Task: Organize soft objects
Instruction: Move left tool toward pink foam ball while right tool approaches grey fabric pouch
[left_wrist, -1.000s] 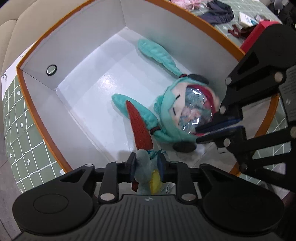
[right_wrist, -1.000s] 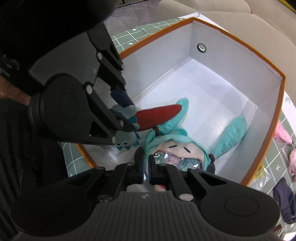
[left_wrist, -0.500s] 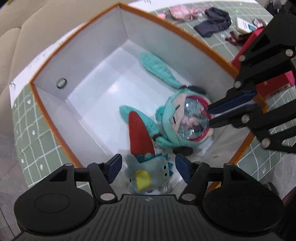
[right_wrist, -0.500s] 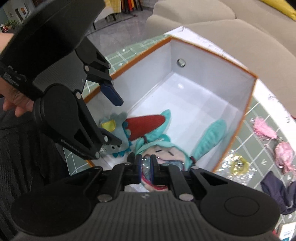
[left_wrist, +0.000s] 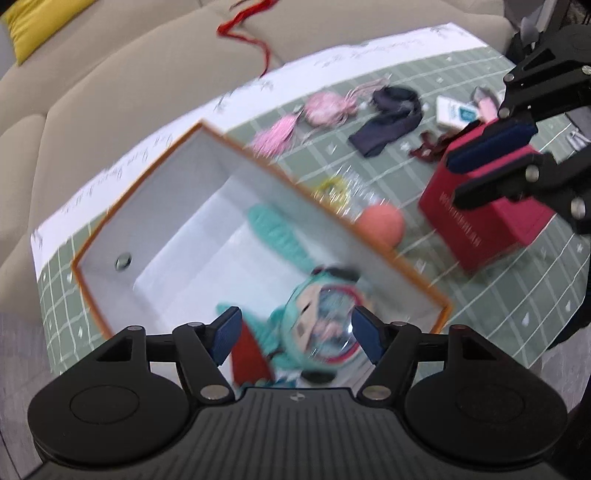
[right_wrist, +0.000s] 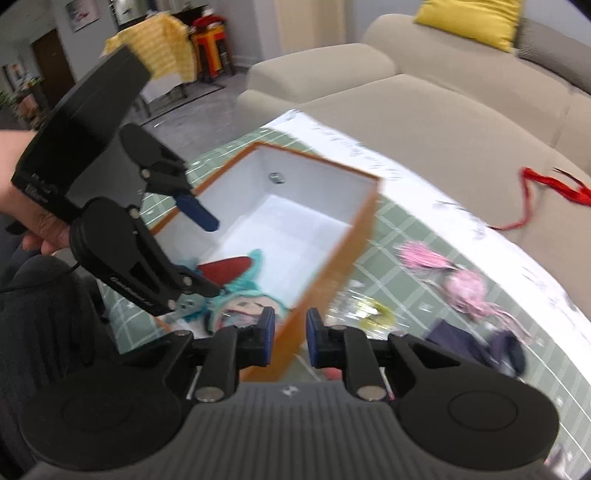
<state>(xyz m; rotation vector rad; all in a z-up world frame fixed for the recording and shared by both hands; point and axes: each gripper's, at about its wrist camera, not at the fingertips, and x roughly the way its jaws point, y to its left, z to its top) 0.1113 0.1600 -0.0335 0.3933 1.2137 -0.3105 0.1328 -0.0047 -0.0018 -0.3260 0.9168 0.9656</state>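
An orange-rimmed white box holds a teal-haired doll and a small blue plush with a red cone. My left gripper is open and empty above the box's near end. My right gripper is open a little and empty, above the box's edge. On the green checked cloth lie pink pouches, dark socks and an orange ball.
A red box stands right of the white box, with a card packet and a crinkly clear wrapper nearby. A beige sofa with a red ribbon lies behind the table.
My left gripper let go of the blue plush, opened, and both grippers rose and drew back from the box. My right gripper released the doll and opened slightly.
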